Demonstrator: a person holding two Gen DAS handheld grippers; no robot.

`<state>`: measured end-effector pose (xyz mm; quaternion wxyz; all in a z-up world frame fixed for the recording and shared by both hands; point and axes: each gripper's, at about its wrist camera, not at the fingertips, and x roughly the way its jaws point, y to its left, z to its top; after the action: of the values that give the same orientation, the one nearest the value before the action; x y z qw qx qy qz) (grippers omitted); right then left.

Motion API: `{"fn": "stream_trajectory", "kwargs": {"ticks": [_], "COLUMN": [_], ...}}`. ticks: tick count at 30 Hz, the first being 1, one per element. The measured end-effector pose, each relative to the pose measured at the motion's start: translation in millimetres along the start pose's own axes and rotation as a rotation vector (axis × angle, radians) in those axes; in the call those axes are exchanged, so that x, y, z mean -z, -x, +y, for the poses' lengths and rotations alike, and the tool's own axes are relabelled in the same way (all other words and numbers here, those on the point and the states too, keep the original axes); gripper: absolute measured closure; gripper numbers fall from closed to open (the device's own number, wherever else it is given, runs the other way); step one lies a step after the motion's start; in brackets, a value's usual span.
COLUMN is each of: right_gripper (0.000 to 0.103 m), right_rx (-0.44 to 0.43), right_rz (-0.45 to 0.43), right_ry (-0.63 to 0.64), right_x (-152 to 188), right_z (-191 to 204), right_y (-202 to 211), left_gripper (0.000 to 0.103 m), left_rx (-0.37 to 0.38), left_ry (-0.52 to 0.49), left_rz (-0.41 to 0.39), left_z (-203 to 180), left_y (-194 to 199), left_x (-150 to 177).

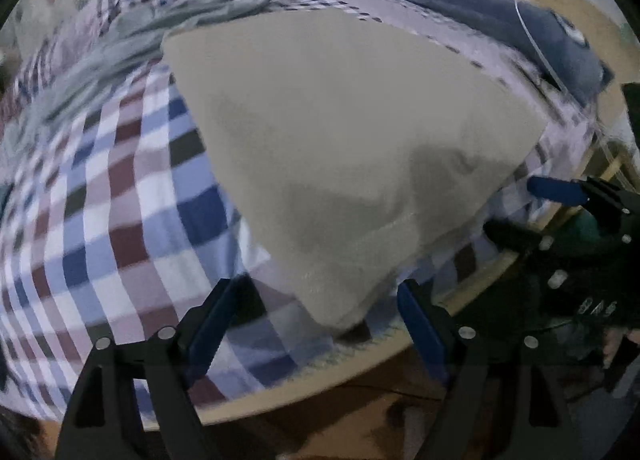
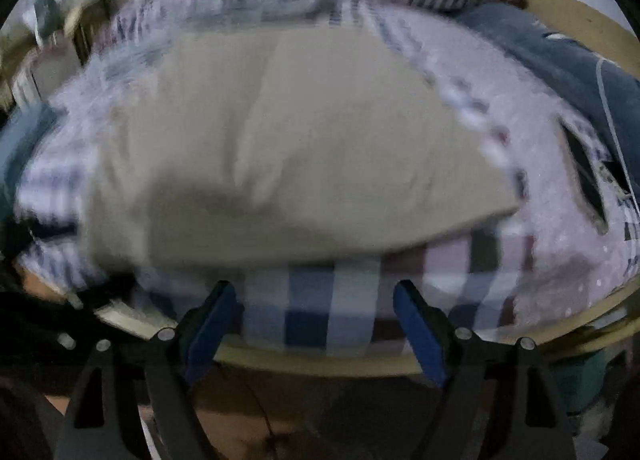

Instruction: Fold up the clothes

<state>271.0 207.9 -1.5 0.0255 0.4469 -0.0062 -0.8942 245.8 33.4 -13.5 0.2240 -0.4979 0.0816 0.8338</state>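
Both the left gripper (image 1: 316, 300) and right gripper (image 2: 316, 300) gape empty near the folded beige garment (image 1: 340, 148); a careless grab could snag the checked bedsheet (image 1: 120, 220) underneath

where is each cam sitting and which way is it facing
Left wrist: sits on the left gripper, looking forward over the near corner of the beige garment on the checked sheet; its own open fingers show, with the right gripper at right.
Right wrist: sits on the right gripper, facing the beige garment broadside from the bed edge; its open fingers show.
Shared: garment, checked sheet, dark blue clothing.
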Motion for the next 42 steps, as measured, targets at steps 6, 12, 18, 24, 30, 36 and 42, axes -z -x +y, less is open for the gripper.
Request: {"fn": "stream_trajectory", "kwargs": {"ticks": [6, 12, 18, 24, 30, 36, 42], "right_gripper": [0.019, 0.02, 0.019, 0.019, 0.019, 0.019, 0.019], "right_rx": [-0.11, -0.065, -0.065, -0.137, -0.203, -0.164, -0.032], "right_rz": [-0.209, -0.147, -0.04, -0.113, -0.205, -0.309, -0.363], "right_ry": [0.004, 0.087, 0.086, 0.06, 0.2, 0.495, 0.703], "right_x": [-36.6, -56.2, -29.6, -21.2, -14.0, 9.2, 14.3], "right_z": [12.4, 38.0, 25.8, 7.4, 25.3, 78.8, 112.9], "right_y": [26.7, -24.6, -20.4, 17.5, 51.3, 58.7, 29.2], "left_gripper": [0.018, 0.018, 0.018, 0.018, 0.049, 0.066, 0.067], "left_rx": [0.122, 0.256, 0.472, 0.61, 0.776, 0.905, 0.965], "left_ry": [0.208, 0.412, 0.519, 0.579, 0.678, 0.763, 0.761], "left_rz": [-0.054, -0.056, -0.061, 0.001, 0.015, 0.012, 0.022], "left_z": [37.8, 79.8, 87.5, 78.6, 82.3, 94.6, 96.3], "left_y": [27.6, 22.1, 7.6, -16.7, -19.3, -14.0, -10.3], "left_x": [5.7, 8.7, 7.0, -2.9, -9.5, -18.4, -35.0]}}
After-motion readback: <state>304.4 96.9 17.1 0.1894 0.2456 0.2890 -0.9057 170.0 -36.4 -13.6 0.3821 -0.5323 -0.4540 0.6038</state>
